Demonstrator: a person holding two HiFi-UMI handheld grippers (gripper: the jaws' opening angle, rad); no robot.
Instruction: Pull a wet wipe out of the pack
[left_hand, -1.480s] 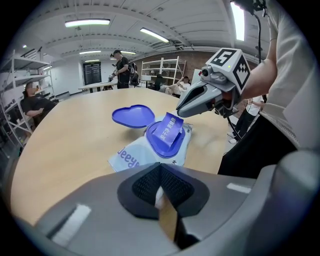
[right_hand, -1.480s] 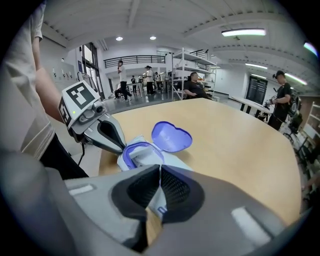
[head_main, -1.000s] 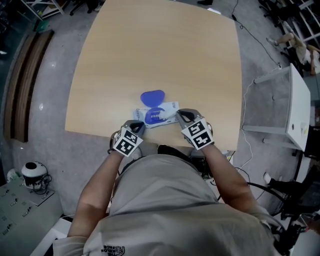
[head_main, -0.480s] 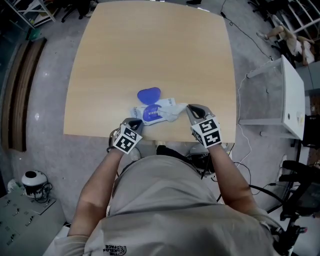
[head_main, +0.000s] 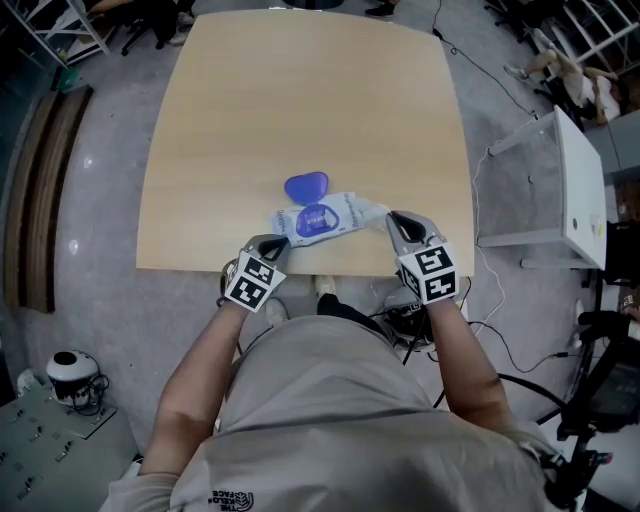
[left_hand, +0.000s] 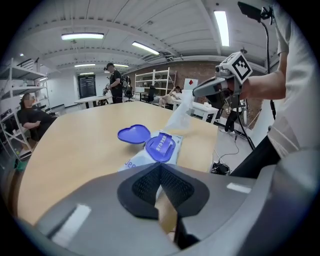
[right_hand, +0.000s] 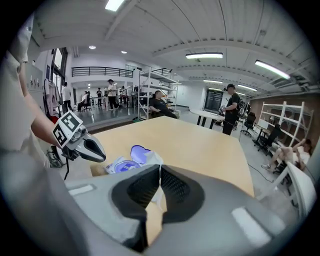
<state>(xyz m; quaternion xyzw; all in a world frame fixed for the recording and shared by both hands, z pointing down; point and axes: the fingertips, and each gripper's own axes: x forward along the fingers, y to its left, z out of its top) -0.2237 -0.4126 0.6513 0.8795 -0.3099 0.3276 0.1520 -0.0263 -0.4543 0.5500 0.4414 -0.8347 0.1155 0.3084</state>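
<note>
Probably a lab workshop: metal shelving (right_hand: 143, 92), ceiling strip lights (right_hand: 205, 55).

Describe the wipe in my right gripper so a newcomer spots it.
At the front edge of the wooden table lies the wet wipe pack, blue heart-shaped lid open. The wet wipe is the pale crumpled strip stretching from it into the right gripper, plain where the pack is printed.

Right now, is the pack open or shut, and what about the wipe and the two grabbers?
pack: open, lying flat.
lid: flipped back.
wet wipe: partly out, stretched toward the right gripper.
left gripper: shut on the pack's end.
right gripper: shut on the wet wipe.
</note>
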